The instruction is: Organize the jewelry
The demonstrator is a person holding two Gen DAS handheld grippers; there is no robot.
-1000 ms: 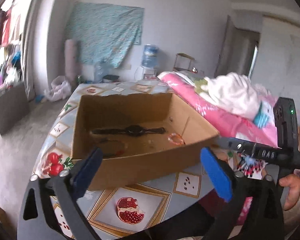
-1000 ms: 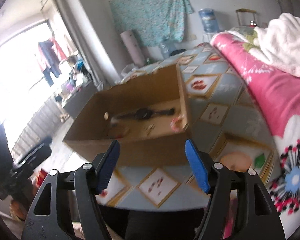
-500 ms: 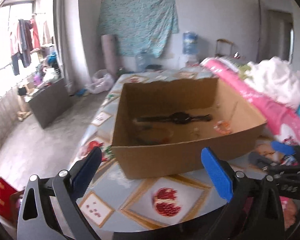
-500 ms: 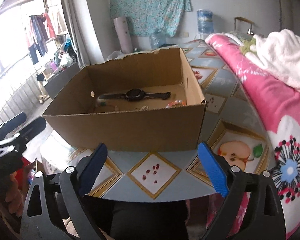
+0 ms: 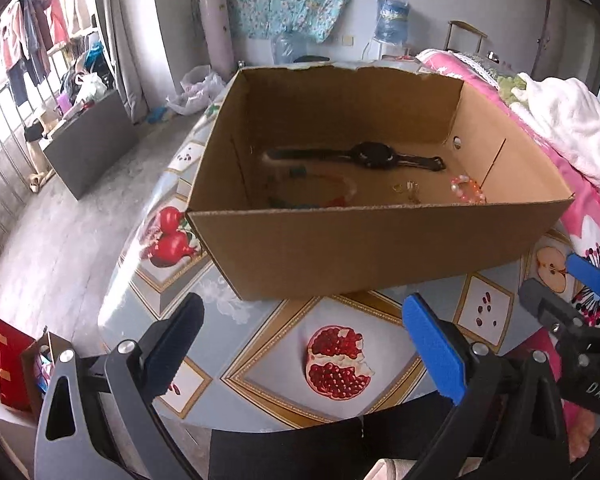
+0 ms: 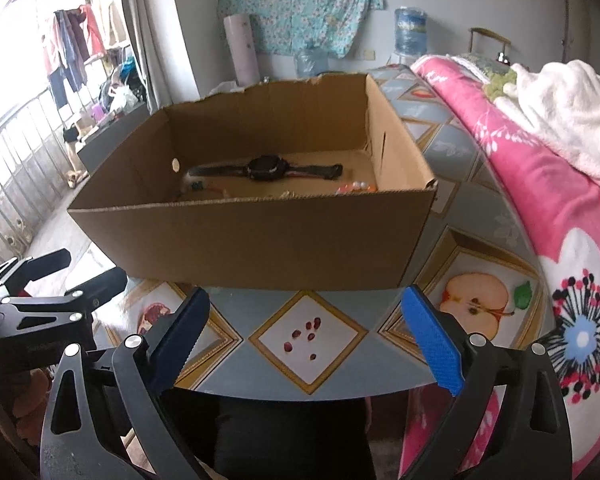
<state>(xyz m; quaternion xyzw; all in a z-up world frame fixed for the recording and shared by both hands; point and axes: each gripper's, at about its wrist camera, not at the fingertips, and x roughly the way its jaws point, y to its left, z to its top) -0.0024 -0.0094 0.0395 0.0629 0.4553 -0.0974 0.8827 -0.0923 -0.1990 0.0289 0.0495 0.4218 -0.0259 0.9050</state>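
An open cardboard box (image 5: 380,248) stands on the table. Inside lie a black wristwatch (image 5: 372,156), a pink beaded bracelet (image 5: 466,190), small gold pieces (image 5: 408,190) and a coloured necklace (image 5: 312,188). My left gripper (image 5: 304,348) hangs open over the tablecloth in front of the box, with nothing between its pads. My right gripper (image 6: 312,340) is also short of the box (image 6: 260,240); its jaws are opening and hold nothing. The watch (image 6: 266,168) and bracelet (image 6: 356,188) show over the front wall. Each gripper sees the other at its side.
The table (image 5: 260,340) wears a fruit-patterned cloth, and its near edge runs just under both grippers. A pink flowered blanket (image 6: 540,184) and a white towel (image 6: 560,96) lie right of the box. A red bag (image 5: 12,364) stands on the floor at the left.
Both grippers have tipped downward and dropped a little, so the box's inside shows more from above. The right gripper's jaws have spread wider. Nothing in the box has moved.
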